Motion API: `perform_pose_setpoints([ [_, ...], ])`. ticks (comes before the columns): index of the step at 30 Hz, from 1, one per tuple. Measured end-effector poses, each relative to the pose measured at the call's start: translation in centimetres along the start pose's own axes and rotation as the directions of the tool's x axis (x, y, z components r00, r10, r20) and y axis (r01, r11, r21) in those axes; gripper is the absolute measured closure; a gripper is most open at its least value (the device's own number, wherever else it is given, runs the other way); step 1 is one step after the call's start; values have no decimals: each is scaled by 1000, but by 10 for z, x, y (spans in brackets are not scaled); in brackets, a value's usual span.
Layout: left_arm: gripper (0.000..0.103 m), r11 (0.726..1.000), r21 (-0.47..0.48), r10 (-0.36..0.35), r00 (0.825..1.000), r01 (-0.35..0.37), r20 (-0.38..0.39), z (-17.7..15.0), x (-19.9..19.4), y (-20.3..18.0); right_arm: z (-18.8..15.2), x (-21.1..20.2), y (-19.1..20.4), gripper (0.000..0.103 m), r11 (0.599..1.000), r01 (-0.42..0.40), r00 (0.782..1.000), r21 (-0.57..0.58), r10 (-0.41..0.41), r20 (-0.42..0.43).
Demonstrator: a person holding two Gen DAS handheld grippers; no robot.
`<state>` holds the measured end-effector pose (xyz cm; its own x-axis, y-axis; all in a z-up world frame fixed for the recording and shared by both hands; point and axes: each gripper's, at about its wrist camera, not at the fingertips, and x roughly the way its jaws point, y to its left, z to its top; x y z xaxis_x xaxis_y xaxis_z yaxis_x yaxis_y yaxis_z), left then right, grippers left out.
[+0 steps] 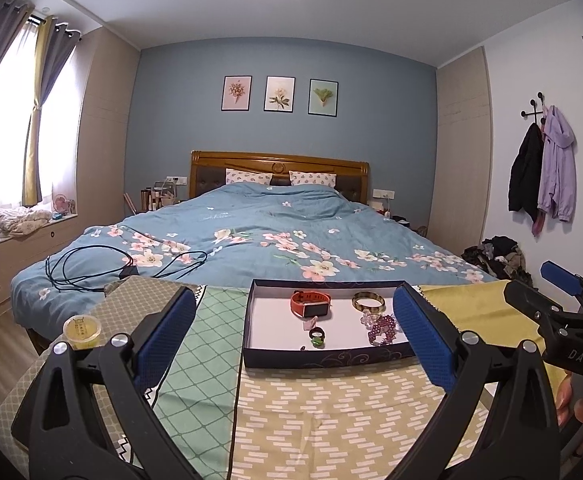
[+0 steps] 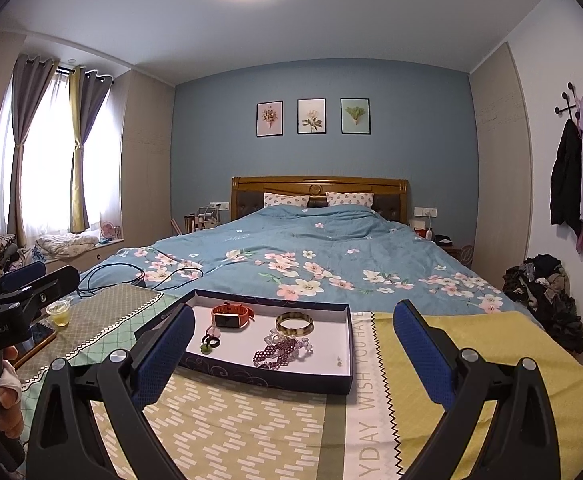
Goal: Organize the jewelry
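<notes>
Jewelry (image 2: 283, 350) in tray (image 2: 267, 380), claws (image 1: 291, 336) spread.

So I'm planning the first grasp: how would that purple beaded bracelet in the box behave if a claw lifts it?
The purple beaded bracelet lies in a loose, bunched heap, so it is probably floppy and would dangle from a single pinch point. Its small round beads look smooth and may slip between the pads. It touches the clear beads, so those might drag along.

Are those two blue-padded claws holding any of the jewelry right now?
No. The left gripper and right gripper are both open and hold nothing. The orange watch, bangle and purple beads lie in the tray.
</notes>
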<state>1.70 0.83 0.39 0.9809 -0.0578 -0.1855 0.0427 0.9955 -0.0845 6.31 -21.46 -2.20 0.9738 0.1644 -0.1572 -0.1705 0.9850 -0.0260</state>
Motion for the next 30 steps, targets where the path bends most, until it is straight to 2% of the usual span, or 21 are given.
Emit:
perform_pose_setpoints([
  [30,6,1000,-2,10,1000,-10,1,-2,1,-3,1,-5,0,7,1000,13,1000,3,-13,16],
])
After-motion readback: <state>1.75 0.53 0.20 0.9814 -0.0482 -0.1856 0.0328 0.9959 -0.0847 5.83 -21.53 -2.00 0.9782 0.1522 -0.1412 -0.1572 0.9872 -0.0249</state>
